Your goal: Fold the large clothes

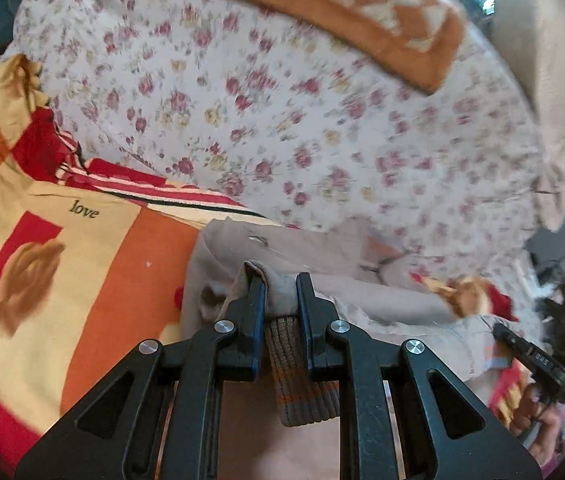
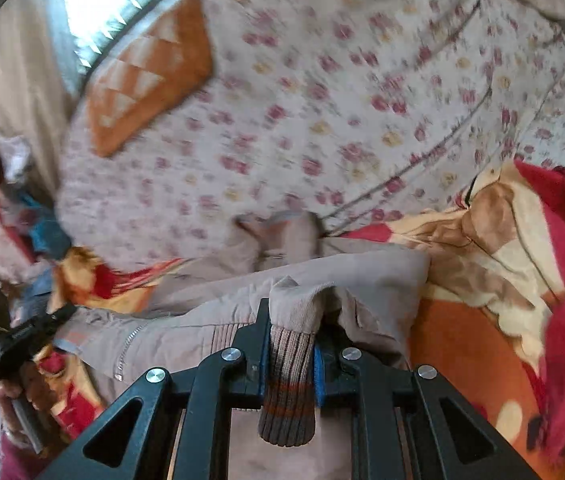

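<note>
A beige corduroy jacket (image 1: 322, 256) with a zip and ribbed brown hem lies on a bed. My left gripper (image 1: 280, 280) is shut on the jacket's ribbed hem (image 1: 302, 392), holding it up. My right gripper (image 2: 292, 320) is shut on another part of the ribbed hem (image 2: 288, 384). The jacket body (image 2: 342, 276) stretches between the two, its zip (image 2: 126, 348) to the left. Each gripper shows in the other's view, held by a hand: the right one in the left wrist view (image 1: 538, 360), the left one in the right wrist view (image 2: 14, 340).
A red, orange and cream blanket (image 1: 82, 264) printed "love" lies under the jacket and shows in the right wrist view (image 2: 522, 248). A floral sheet (image 1: 282, 120) covers the bed. An orange and white folded blanket (image 1: 346, 12) lies at the far side. A beige curtain (image 1: 554, 80) hangs at the right.
</note>
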`<state>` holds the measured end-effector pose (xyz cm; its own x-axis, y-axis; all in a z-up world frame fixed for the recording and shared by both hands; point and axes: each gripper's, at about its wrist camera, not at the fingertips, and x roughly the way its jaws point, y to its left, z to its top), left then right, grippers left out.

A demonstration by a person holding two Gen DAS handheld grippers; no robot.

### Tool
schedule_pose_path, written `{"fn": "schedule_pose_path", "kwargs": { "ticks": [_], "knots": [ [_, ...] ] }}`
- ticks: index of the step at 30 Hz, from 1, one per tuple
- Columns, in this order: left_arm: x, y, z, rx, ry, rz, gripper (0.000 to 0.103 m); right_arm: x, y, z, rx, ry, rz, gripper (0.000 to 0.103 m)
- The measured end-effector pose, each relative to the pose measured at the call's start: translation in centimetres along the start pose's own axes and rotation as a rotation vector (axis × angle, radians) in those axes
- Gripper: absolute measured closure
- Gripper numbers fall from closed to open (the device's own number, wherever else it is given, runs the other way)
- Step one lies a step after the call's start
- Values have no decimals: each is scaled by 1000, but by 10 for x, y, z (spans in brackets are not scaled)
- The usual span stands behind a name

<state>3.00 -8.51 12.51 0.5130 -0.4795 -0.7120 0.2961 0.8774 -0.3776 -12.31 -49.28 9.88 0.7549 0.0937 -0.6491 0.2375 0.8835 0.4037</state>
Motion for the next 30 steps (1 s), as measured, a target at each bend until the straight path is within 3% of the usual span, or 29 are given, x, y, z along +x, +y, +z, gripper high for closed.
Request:
{"fn": "schedule_pose_path", "kwargs": {
  "ticks": [3, 5, 6, 7, 8, 9, 11, 12, 15, 18, 20, 22, 24, 26, 28, 30],
  "knots": [
    [45, 7, 12, -24, 36, 42, 89, 42, -25, 11, 73, 29, -6, 88],
    [68, 12, 17, -38, 61, 31, 87, 63, -40, 16, 134, 54, 0, 87],
    [74, 14, 19, -44, 72, 24, 84, 71, -45, 18, 149, 74, -2, 84],
    [80, 16, 22, -49, 91, 14, 81, 74, -48, 19, 160, 88, -13, 68],
    [81, 19, 24, -57, 113, -1, 71, 69, -51, 20, 172, 66, -23, 56],
    [78, 19, 26, -63, 118, -14, 51, 58, -52, 21, 173, 32, -23, 53],
    [55, 25, 29, -68, 77, -37, 30, 36, -50, 21, 150, -7, -28, 48],
    [45, 28, 30, -69, 55, -36, 27, 28, -46, 20, 129, -12, -35, 47],
    [15, 36, 16, -65, 59, 0, 24, 13, -20, 7, 11, 15, -11, 47],
    [7, 43, -13, -70, 94, 33, 24, 32, 7, -7, -93, 100, 29, 47],
    [14, 48, -32, -69, 134, 86, 24, 75, 19, -17, -152, 219, -52, 36],
    [27, 52, -46, -56, 177, 146, 24, 103, 19, -20, -135, 288, -153, 37],
    [38, 54, -54, -24, 197, 186, 24, 97, 28, -14, -115, 231, -138, 37],
    [44, 56, -56, -13, 196, 204, 24, 87, 46, -9, -84, 178, -36, 36],
    [50, 57, -53, -30, 200, 198, 24, 93, 63, -8, -99, 192, -2, 34],
    [54, 55, -48, -49, 200, 180, 24, 118, 80, -11, -140, 244, -27, 33]
  ]
}}
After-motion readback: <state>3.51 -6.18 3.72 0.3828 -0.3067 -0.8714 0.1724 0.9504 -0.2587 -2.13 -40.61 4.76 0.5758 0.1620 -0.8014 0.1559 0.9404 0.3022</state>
